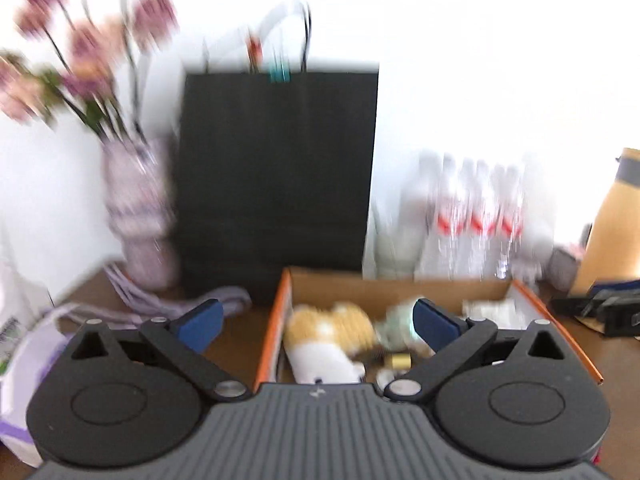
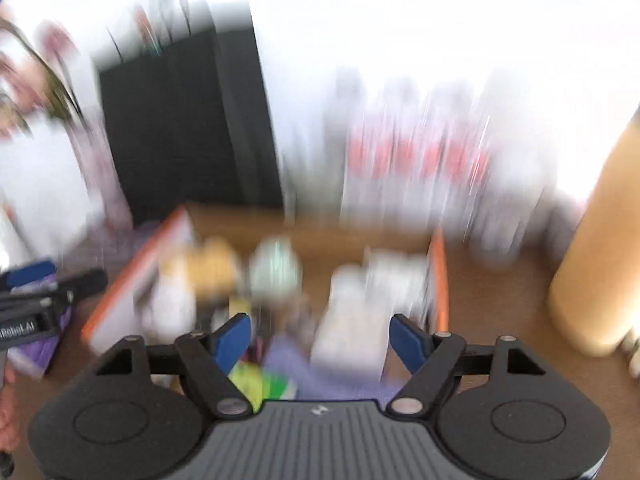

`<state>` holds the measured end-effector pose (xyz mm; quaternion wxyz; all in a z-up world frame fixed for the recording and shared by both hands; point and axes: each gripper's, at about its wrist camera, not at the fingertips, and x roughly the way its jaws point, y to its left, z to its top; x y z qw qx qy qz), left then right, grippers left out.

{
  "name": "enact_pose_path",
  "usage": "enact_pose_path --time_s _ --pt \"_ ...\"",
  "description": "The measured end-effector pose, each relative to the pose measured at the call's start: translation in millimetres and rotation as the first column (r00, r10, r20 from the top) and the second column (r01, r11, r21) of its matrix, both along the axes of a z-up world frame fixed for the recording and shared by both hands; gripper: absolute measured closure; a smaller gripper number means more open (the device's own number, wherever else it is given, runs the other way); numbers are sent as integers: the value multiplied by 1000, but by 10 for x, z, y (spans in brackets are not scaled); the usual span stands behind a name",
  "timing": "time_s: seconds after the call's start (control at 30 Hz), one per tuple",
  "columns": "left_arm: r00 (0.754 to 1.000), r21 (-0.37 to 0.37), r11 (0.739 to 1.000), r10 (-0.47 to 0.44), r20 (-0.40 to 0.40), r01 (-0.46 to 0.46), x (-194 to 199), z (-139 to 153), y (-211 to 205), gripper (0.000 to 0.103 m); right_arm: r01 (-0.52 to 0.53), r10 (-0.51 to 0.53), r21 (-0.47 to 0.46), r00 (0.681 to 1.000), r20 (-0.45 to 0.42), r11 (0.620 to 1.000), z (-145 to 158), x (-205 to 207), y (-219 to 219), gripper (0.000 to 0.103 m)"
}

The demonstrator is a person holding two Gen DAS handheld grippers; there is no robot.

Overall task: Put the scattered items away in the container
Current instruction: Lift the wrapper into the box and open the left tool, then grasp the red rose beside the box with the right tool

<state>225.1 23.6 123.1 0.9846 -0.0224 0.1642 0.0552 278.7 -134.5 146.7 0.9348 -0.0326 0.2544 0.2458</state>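
Though blurred, both hand-held grippers (image 1: 318, 322) (image 2: 320, 340) agape.

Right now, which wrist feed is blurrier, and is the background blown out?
Right wrist: heavy motion blur, the things in the cardboard box smear into blobs; only the right gripper is sharp. Left wrist: milder blur, the plush toy in the box and the black bag readable. Both views: white wall overexposed, fisheye bending at the edges.

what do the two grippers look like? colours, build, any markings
Both match. Left gripper: blue finger pads on black linkage arms with silver pivot pins, two round black housings, ribbed grey body carrying a small white logo. Right gripper: the same. No cables visible.
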Motion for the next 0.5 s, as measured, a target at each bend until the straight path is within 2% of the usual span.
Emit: enact_pose_path --time_s 0.03,0.07,0.1,0.13,0.23,0.33,0.4,0.5 --pt "999 8 1000 3 38 -3 -108 -32 -30 0 -8 1 51 990 144 999 -45 -237 -97 16" --pt "997 12 1000 1 73 -2 -206 -58 -57 0 -30 8 85 969 248 996 -104 -429 -178 11" --pt "995 13 1000 -9 103 7 -291 -76 -78 0 -34 1 104 952 305 994 -155 -565 -225 8" --pt "992 17 1000 -27 124 25 -337 -91 -104 0 -25 -11 106 946 323 994 -187 -650 -236 8" --pt "989 8 998 -57 140 56 -458 -54 -128 0 -10 -24 118 959 283 993 -235 -726 -229 8" --pt "991 -2 999 -41 129 41 -570 -39 -169 0 20 -55 142 966 252 990 -239 -822 -262 8" --pt "994 -2 1000 -21 111 22 -804 -84 -185 0 46 -80 157 972 220 987 -296 -938 -295 8" --pt "998 -36 999 -21 65 24 -1367 -226 -269 0 105 -134 229 984 116 968 -424 -1394 -462 8"
